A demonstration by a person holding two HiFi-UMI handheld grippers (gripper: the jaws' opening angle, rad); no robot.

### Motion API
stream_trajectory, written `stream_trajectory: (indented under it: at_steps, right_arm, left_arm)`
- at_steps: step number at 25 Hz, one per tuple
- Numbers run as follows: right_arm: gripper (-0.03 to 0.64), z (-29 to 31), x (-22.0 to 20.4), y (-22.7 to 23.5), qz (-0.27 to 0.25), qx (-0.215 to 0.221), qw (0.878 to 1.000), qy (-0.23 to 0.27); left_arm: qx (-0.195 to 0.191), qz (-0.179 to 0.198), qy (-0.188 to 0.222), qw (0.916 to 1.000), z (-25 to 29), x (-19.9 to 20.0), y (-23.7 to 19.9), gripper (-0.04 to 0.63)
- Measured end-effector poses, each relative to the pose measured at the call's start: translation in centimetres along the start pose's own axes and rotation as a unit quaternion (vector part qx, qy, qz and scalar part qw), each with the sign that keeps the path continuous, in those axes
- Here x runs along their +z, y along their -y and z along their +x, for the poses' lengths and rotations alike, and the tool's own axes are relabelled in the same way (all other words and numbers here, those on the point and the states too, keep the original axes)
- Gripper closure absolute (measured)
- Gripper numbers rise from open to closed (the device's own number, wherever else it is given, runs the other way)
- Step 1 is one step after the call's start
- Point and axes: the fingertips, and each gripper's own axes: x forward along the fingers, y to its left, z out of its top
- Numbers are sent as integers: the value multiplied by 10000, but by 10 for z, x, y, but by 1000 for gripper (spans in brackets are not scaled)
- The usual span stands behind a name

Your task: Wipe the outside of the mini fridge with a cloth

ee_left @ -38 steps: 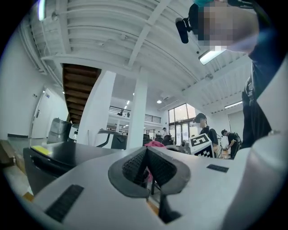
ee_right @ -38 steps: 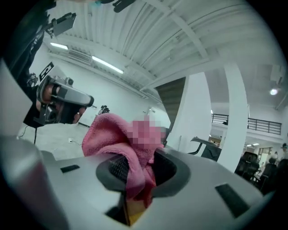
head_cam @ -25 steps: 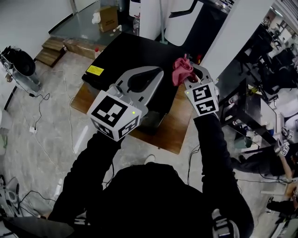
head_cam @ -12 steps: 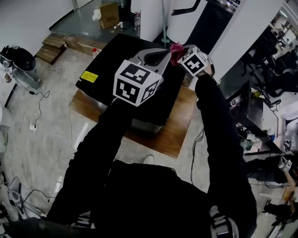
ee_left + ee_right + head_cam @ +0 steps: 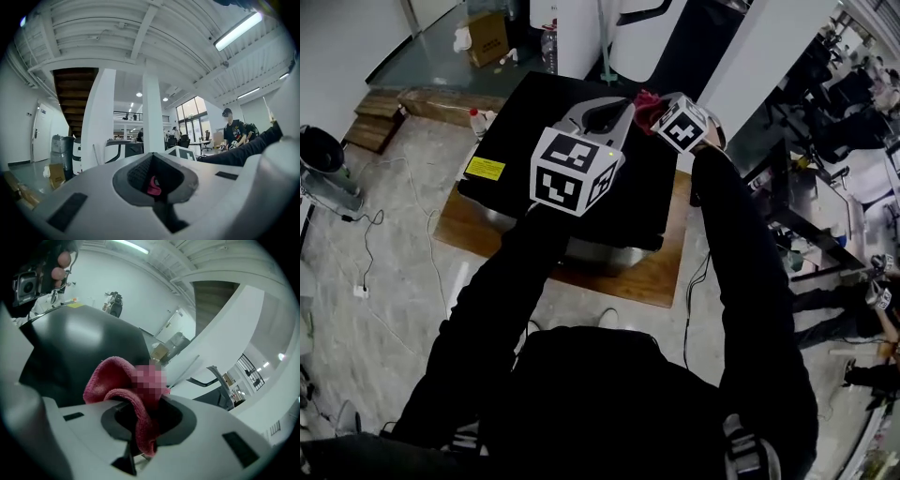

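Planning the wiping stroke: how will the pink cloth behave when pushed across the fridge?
Probably floppy: the pink cloth bulges in loose folds from the right gripper, shut on it. Its fuzzy nap suggests it is light and may bunch, rather than slide, on the glossy mini fridge.

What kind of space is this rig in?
Probably an open-plan office or lab in a converted industrial hall. The exposed ribbed ceiling carries strip lights, tall white columns stand in the room, and office chairs sit by the big windows, with people working nearby.
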Motion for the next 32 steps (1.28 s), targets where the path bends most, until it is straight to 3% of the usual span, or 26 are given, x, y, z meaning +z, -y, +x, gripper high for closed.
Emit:
stream_trajectory:
  at_steps: [18, 27, 32]
  right_arm:
    - [538, -92, 41, -137, 940, 560, 9936, -296]
    - [538, -129, 59, -188, 1322, 654, 9882, -410]
    - [538, -147, 66, -217, 1273, 1039, 9842, -663]
  left_arm:
    - [-1230, -399, 86, 9916, -112, -16, 7, 591]
    - [-1559, -471, -48, 9866, -166, -35, 2, 591]
    - [-1659, -474, -53, 9850, -179, -36, 3, 591]
